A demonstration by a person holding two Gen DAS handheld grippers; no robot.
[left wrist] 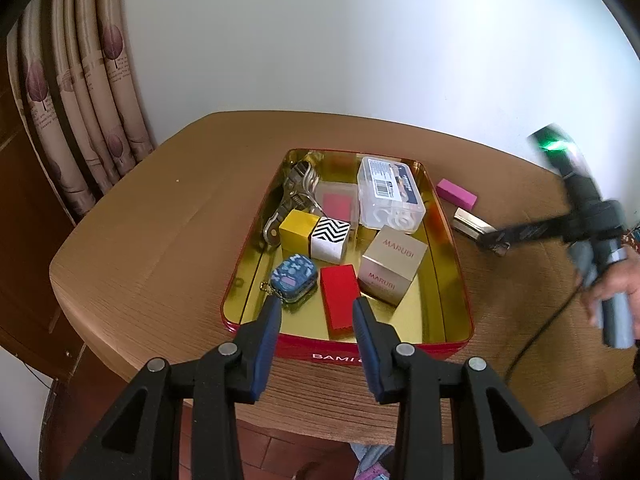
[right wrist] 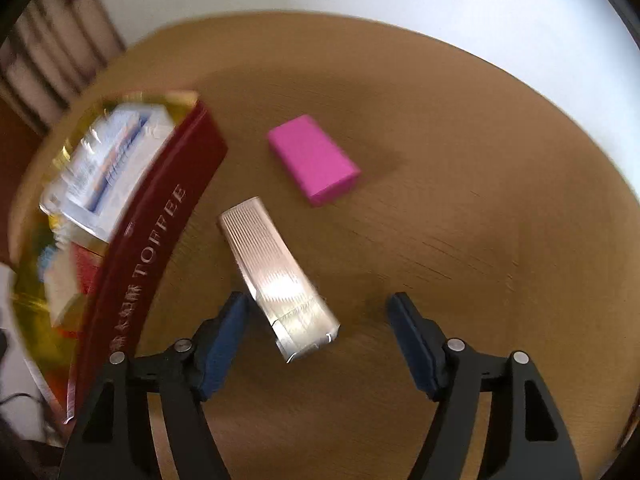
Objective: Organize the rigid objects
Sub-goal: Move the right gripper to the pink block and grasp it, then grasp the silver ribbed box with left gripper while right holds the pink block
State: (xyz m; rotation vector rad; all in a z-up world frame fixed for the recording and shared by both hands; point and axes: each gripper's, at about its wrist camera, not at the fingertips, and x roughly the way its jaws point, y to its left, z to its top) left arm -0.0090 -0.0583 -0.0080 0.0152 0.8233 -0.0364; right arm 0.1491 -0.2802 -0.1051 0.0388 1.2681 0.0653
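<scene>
A red tin (left wrist: 456, 272) with a gold inside holds several items: a clear plastic case (left wrist: 390, 192), a gold Marubi box (left wrist: 392, 268), a red block (left wrist: 340, 300), a blue patterned pouch (left wrist: 294, 278), a zigzag cube (left wrist: 330, 238) and a yellow block (left wrist: 298, 232). My left gripper (left wrist: 316, 308) hovers over the tin's near edge, its jaws a little apart and empty. Right of the tin (right wrist: 160, 240), a ribbed silver box (right wrist: 276, 276) and a pink block (right wrist: 312, 160) lie on the table. My right gripper (right wrist: 318, 300) stands open above the silver box's near end, pads off it.
The round wooden table (left wrist: 160, 220) stands against a white wall, with curtains (left wrist: 80, 100) at the left. A metal tool (left wrist: 296, 188) lies in the tin's far corner. A person's hand (left wrist: 616, 284) holds the blurred right gripper (left wrist: 494, 240). A cable (left wrist: 536, 344) trails off the right edge.
</scene>
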